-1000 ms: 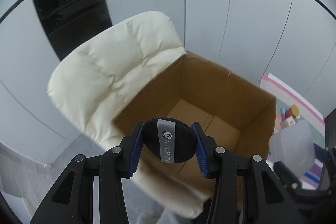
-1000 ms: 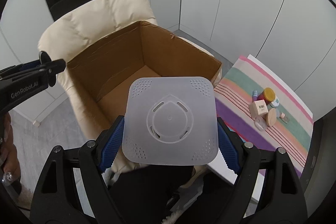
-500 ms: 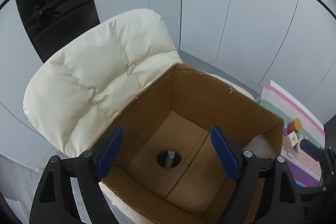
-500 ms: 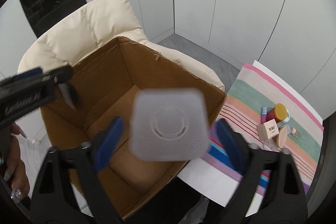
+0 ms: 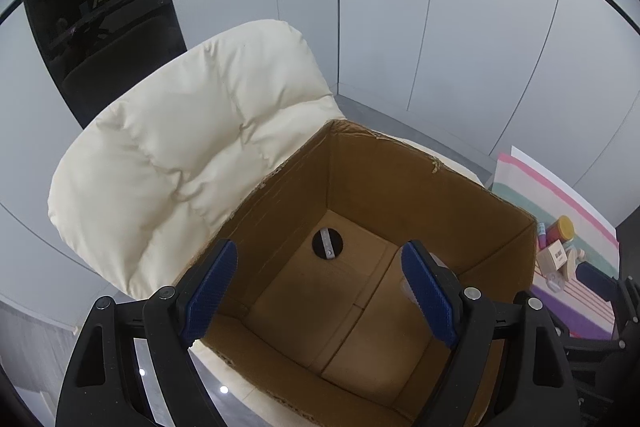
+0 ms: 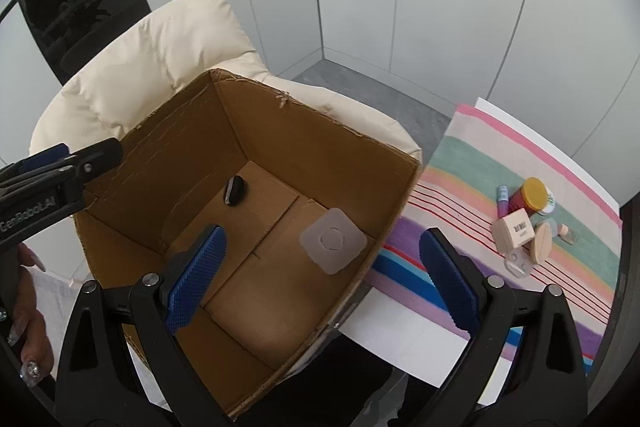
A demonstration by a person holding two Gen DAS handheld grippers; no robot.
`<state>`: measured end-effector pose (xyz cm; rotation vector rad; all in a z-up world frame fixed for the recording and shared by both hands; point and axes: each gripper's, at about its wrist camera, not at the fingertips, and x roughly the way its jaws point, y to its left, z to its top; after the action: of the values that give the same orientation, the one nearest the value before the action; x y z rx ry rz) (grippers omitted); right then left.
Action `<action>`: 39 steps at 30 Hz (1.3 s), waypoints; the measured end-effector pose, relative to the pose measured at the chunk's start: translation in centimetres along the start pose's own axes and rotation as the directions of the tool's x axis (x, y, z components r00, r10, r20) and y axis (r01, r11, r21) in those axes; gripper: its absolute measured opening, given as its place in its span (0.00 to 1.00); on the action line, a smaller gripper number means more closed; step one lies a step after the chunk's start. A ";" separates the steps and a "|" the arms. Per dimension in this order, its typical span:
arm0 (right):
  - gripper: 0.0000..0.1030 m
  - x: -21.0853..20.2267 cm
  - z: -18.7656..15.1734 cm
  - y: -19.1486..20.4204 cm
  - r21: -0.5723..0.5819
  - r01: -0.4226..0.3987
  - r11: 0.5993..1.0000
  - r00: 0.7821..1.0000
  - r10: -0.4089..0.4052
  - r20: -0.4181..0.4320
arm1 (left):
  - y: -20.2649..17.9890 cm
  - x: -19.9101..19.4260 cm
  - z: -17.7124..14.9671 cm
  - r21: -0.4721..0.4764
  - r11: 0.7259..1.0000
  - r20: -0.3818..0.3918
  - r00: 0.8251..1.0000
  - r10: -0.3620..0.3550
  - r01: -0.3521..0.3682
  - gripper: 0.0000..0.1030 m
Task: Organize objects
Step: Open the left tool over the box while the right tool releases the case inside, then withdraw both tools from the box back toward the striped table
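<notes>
Right wrist view: both grippers, left gripper (image 5: 322, 293) and right gripper (image 6: 326, 279), spread empty over the cardboard box (image 6: 320, 147).

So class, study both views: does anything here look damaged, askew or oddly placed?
Yes: the cardboard box sits on a cream chair rather than the floor, and its top rim is ragged. Inside, the black puff seems tilted against a wall.
</notes>
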<state>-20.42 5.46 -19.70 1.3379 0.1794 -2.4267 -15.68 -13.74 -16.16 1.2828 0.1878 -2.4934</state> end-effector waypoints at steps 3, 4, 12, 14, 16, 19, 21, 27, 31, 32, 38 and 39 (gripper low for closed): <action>0.96 -0.5 0.0 -0.1 0.008 0.020 1.000 1.000 -0.020 -0.005 | 0.4 -1.0 -0.1 -0.002 1.000 0.000 1.000 -0.007 0.007 0.83; 0.96 -0.7 0.0 -0.2 0.010 0.021 1.000 1.000 -0.021 -0.006 | 0.6 -1.2 -0.1 -0.007 1.000 -0.001 1.000 -0.009 0.009 0.83; 0.96 -3.6 -0.1 0.2 0.006 0.034 0.999 0.999 -0.034 0.002 | 2.0 -3.2 -0.9 -0.035 0.999 -0.043 0.999 -0.031 0.030 0.83; 0.96 -4.6 -0.2 0.4 -0.002 0.043 0.999 0.999 -0.043 0.009 | 2.2 -4.1 -1.4 -0.015 1.000 -0.036 0.999 -0.020 0.020 0.83; 0.96 -5.7 -0.4 0.5 -0.002 0.047 0.999 0.999 -0.046 0.014 | 2.6 -5.1 -2.2 -0.002 1.000 -0.039 0.999 -0.023 0.023 0.83; 0.96 -7.3 -1.0 0.7 0.002 0.045 0.999 0.999 -0.045 0.015 | 3.7 -6.6 -3.8 -0.010 0.999 -0.052 0.997 -0.048 0.048 0.83; 0.96 -8.3 -1.6 1.0 -0.007 0.045 0.999 0.999 -0.044 0.013 | 4.2 -7.5 -4.9 -0.003 0.999 -0.055 0.997 -0.046 0.046 0.83; 0.96 -11.5 -3.9 1.9 -0.031 0.056 0.998 0.998 -0.056 0.013 | 5.6 -10.3 -7.8 -0.003 0.998 -0.064 0.996 -0.061 0.061 0.83; 0.96 -13.0 -5.6 2.7 -0.026 0.039 0.999 0.999 -0.039 0.010 | 6.0 -11.9 -9.3 -0.001 0.998 -0.059 0.997 -0.059 0.059 0.83; 0.96 -13.3 -6.1 2.9 -0.025 0.036 0.999 0.999 -0.036 0.010 | 6.1 -12.1 -9.7 -0.003 0.998 -0.060 0.996 -0.062 0.062 0.83; 0.96 -15.3 -9.3 4.2 -0.039 0.025 0.999 1.000 -0.025 0.002 | 6.8 -14.0 -12.9 -0.008 0.998 -0.052 0.997 -0.063 0.063 0.83; 0.96 -15.5 -9.7 4.3 -0.041 0.022 0.999 1.000 -0.022 0.001 | 7.0 -14.4 -13.6 -0.009 0.998 -0.051 0.997 -0.065 0.065 0.83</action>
<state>-3.63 8.09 -11.76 1.3247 0.2437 -2.4279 4.91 -13.38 -12.22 1.3599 0.2544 -2.5127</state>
